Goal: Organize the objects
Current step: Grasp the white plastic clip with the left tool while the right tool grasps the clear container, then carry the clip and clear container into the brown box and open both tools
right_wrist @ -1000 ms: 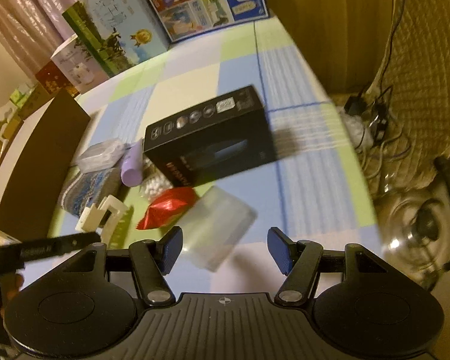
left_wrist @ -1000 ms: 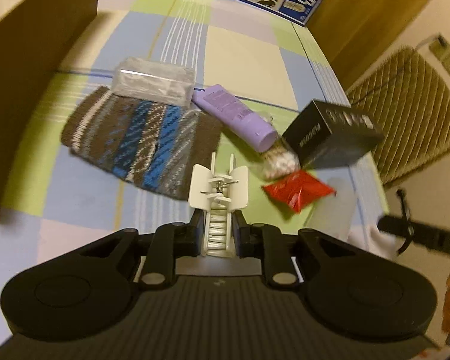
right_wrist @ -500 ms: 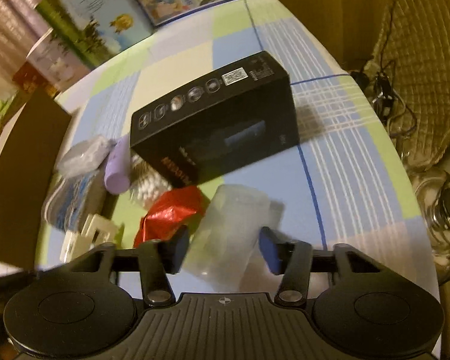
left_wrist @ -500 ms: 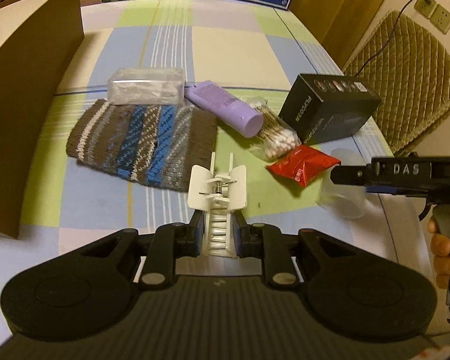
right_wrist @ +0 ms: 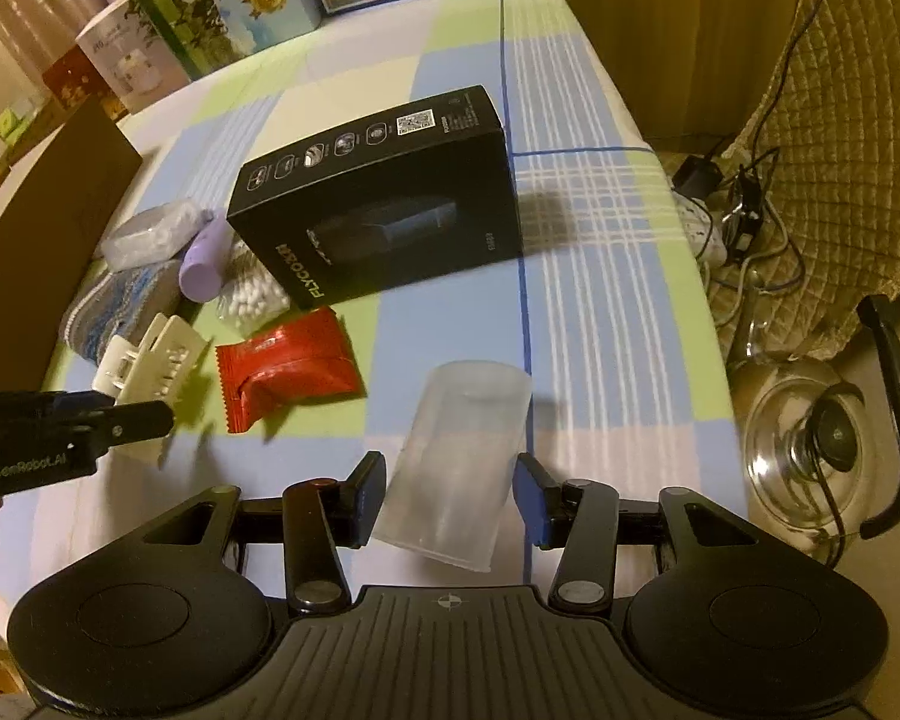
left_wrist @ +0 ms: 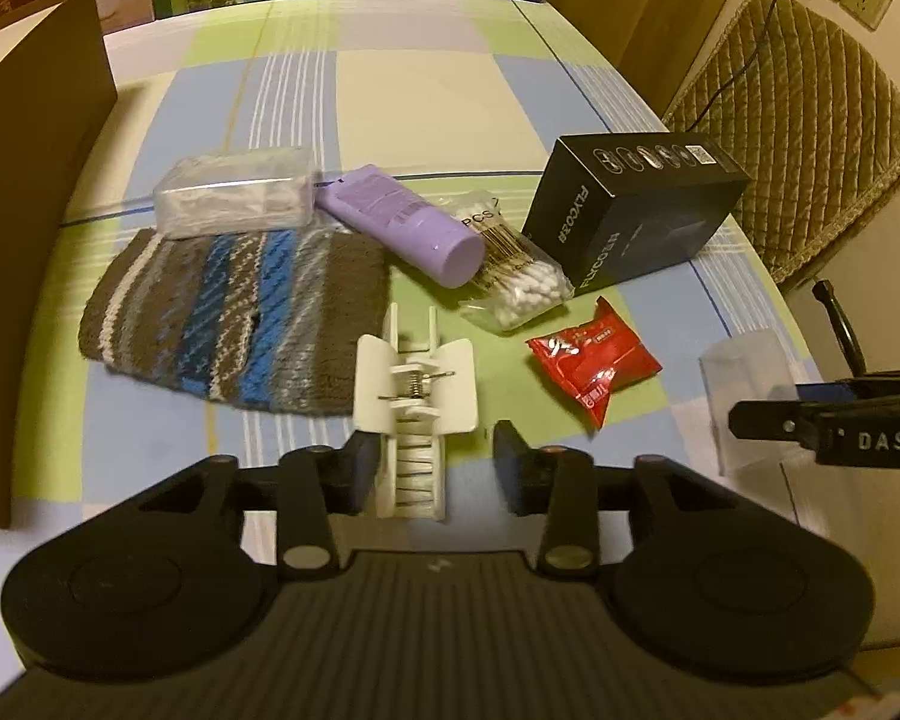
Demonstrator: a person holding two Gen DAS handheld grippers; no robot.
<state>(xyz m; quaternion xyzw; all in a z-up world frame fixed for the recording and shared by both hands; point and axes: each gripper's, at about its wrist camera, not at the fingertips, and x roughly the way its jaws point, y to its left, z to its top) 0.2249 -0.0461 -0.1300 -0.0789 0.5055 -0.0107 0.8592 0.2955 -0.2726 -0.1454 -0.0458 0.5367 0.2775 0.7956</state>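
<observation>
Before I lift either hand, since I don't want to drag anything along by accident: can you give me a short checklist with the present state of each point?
1. Left gripper free of the white hair clip: ok. Its jaws have just been opening; the clip lies between them, with one pad clearly apart from it.
2. Right gripper placed around the clear cup: ok. Its jaws have just been closing; the cup lies on its side between them.
3. Right pads pressing firmly on the cup: cannot tell.
4. Red packet apart from the cup: ok, a gap shows.
5. Black box out of the way: ok, farther back on the table.
</observation>
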